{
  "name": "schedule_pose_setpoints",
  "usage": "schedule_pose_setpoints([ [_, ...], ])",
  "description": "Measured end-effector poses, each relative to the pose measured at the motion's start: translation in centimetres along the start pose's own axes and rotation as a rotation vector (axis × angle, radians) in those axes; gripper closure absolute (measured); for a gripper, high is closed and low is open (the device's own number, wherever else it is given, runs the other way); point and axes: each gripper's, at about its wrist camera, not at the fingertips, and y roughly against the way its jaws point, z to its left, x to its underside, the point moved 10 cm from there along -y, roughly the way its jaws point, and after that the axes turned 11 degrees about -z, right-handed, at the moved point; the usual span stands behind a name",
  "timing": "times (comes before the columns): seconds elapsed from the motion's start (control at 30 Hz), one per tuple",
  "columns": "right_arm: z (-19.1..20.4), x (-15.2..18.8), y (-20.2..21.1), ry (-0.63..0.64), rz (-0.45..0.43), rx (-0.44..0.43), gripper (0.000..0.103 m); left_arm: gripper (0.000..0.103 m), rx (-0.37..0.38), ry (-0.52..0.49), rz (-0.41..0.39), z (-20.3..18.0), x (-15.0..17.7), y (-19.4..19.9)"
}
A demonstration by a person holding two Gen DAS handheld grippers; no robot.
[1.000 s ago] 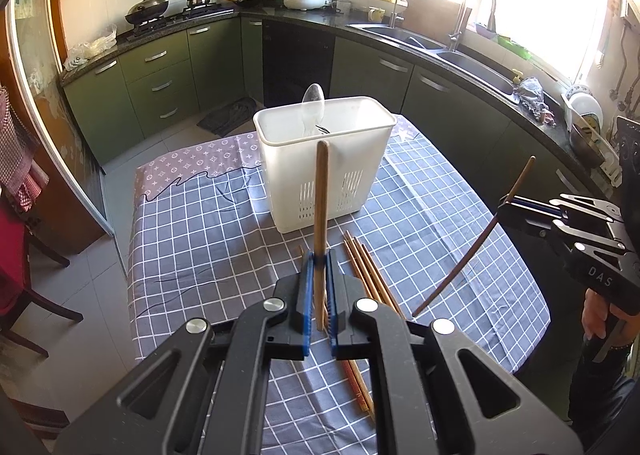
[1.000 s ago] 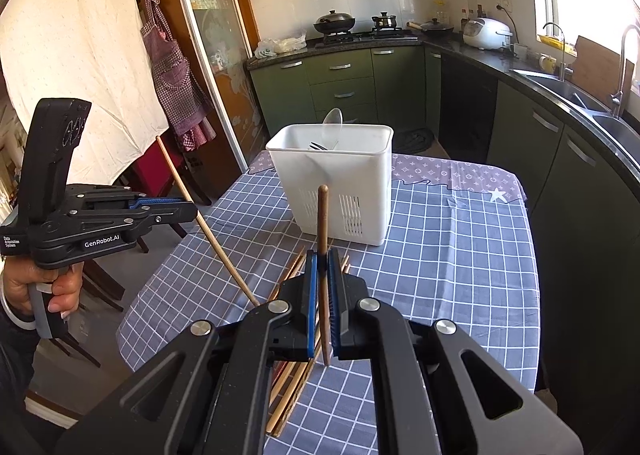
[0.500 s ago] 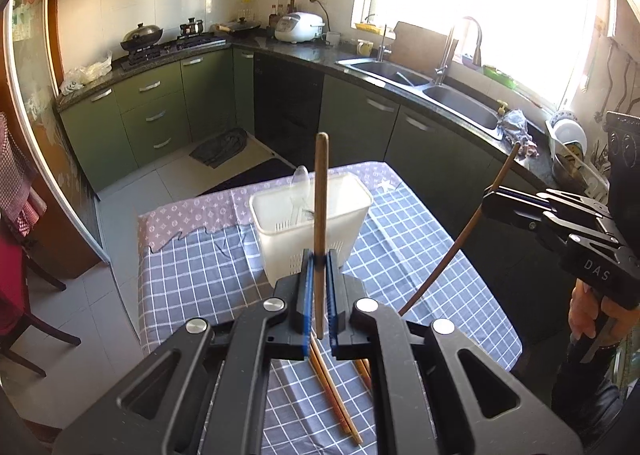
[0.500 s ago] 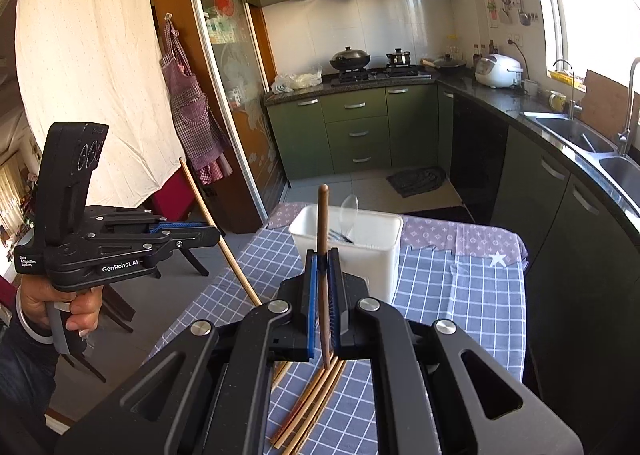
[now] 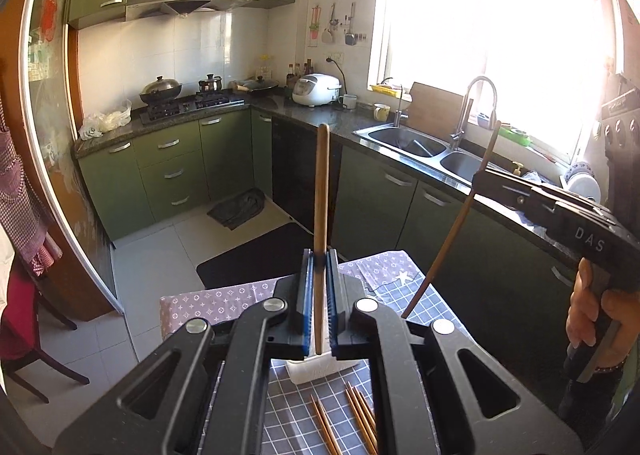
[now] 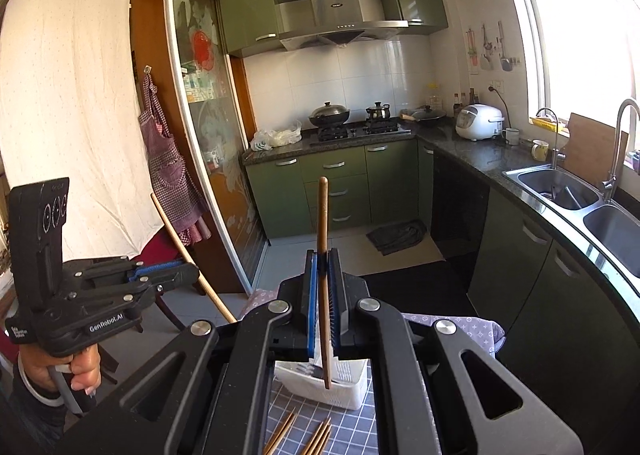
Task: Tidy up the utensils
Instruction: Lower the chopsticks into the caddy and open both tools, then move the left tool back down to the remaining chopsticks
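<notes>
Chopsticks, two in hand, several left lying. Left gripper (image 5: 320,295): jaws closed tight on one wooden chopstick (image 5: 321,191), which stands near upright between the blue pads, its top well above them. Right gripper (image 6: 324,295): jaws likewise clamped on a second chopstick (image 6: 323,223), upright, its lower tip hanging in front of the white utensil basket (image 6: 344,391).

Change since a second ago: both grippers have risen a good way off the worktop (image 5: 288,419). The basket, earlier large and central in both views, now sits low and mostly hidden behind the jaws; kitchen cabinets, hob and sink fill the frame instead. Each chopstick has kept its place in its grip throughout the lift.

Loose chopsticks (image 5: 360,415): remain flat on the checked cloth, just in front of the basket. Cutlery, dark, already inside the basket in the right view; which compartment cannot be told.

Meaning for the task: both picks look secure and both sticks appear clear of the cloth. Lift seems high enough to pass over the basket rim. Likely next step is bringing each lower tip above the opening, then lowering and letting go. Remaining sticks call for further rounds.
</notes>
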Motion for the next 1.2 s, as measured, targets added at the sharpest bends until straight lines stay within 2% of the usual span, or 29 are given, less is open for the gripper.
schedule_pose_setpoints([
  [0.13, -1.4, 1.9, -3.9, -0.018, 0.051, 0.017, 0.097, 0.097, -0.037, -0.008, 0.051, 0.8, 2.0, -3.8],
  [0.3, -2.0, 7.8, -8.1, -0.021, 0.181, 0.016, 0.097, 0.097, -0.047, -0.005, 0.167, 1.1, 6.1, -7.1],
  [0.4, -2.3, 10.7, -9.4, -0.026, 0.238, 0.018, 0.097, 0.097, -0.049, 0.004, 0.241, 1.1, 8.6, -8.2],
  [0.53, -2.2, 12.8, -10.0, -0.031, 0.291, 0.010, 0.095, 0.096, -0.046, 0.025, 0.315, 1.2, 10.8, -8.7],
  [0.6, -1.8, 12.7, -9.6, -0.025, 0.290, 0.008, 0.090, 0.091, -0.051, 0.027, 0.331, 1.3, 11.3, -8.6],
  [0.63, -1.6, 12.6, -9.1, -0.022, 0.282, 0.006, 0.089, 0.081, -0.047, 0.030, 0.337, 1.3, 11.4, -8.4],
  [0.7, -1.1, 11.8, -7.6, -0.024, 0.257, -0.008, 0.089, 0.071, -0.045, 0.038, 0.330, 1.0, 11.0, -7.8],
  [0.83, -0.1, 10.1, -3.7, -0.027, 0.206, -0.037, 0.081, 0.071, -0.043, 0.024, 0.303, 0.4, 9.8, -5.6],
  [0.9, 0.1, 10.0, -1.5, -0.027, 0.205, -0.053, 0.081, 0.071, -0.036, 0.018, 0.303, -0.2, 9.7, -4.3],
  [1.03, 0.0, 12.7, 2.2, -0.027, 0.303, -0.088, 0.079, 0.071, -0.019, 0.025, 0.371, -1.0, 12.0, -2.4],
  [1.17, -1.0, 18.8, 4.5, -0.029, 0.474, -0.085, 0.074, 0.071, -0.006, 0.032, 0.511, -1.8, 17.5, -2.0],
  [1.2, -1.4, 20.6, 4.9, -0.035, 0.518, -0.085, 0.074, 0.073, -0.005, 0.031, 0.551, -1.9, 19.2, -2.3],
])
